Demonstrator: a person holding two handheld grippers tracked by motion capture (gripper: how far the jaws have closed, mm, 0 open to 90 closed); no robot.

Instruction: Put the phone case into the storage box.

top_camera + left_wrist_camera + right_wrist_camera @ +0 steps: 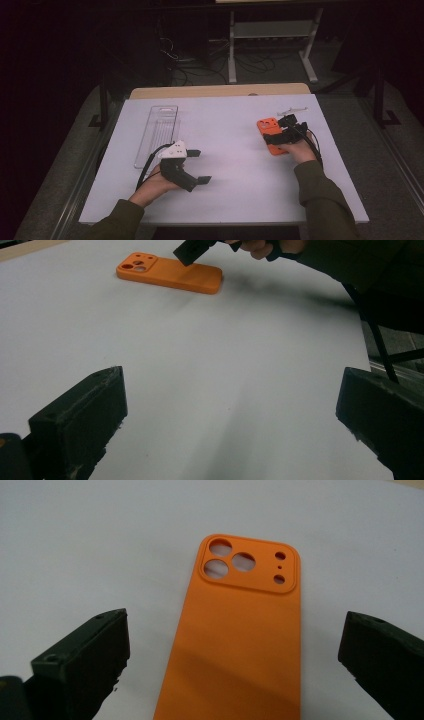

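Note:
An orange phone case (pixel 269 131) lies flat on the white table, back side up, its camera cut-outs at the far end. My right gripper (pixel 279 131) hovers over it, open, one jaw on each side of the case (pixel 245 630) and neither touching it. In the right gripper view the right gripper (pixel 232 650) stands wide apart. My left gripper (pixel 200 166) is open at the table's near left, over bare surface, holding nothing. The left gripper view looks between its open jaws (pixel 232 415) across the table to the case (pixel 170 274) and a jaw of the right gripper (pixel 192 250).
A long clear plastic tray (pixel 157 132) lies at the left of the white table (pixel 230 190), just beyond the left gripper. A small pale thin object (pixel 292 109) lies at the far right. Dark floor, cables and a shelf frame (pixel 272 30) are behind the table.

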